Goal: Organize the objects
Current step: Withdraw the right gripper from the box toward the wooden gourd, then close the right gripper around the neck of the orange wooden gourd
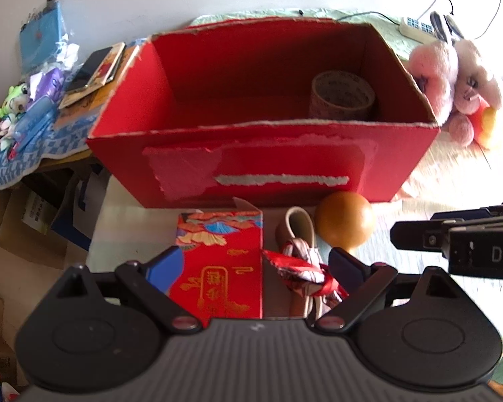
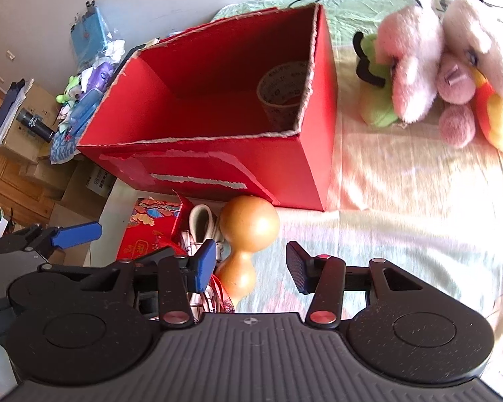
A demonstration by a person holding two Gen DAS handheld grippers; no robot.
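Currently we hold both jaws apart and empty: left hand-held gripper (image 1: 255,261) over the red printed carton (image 1: 223,261), right hand-held gripper (image 2: 249,264) straddling the tan wooden gourd (image 2: 248,231). Both lie just before the open red cardboard box (image 1: 261,164). Next, we judge: close, lift, drop inside.

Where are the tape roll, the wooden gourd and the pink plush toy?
tape roll (image 1: 342,95), left wrist view, its top rim
wooden gourd (image 2: 249,226), right wrist view, its larger bulb
pink plush toy (image 2: 415,67), right wrist view, its fluffy head
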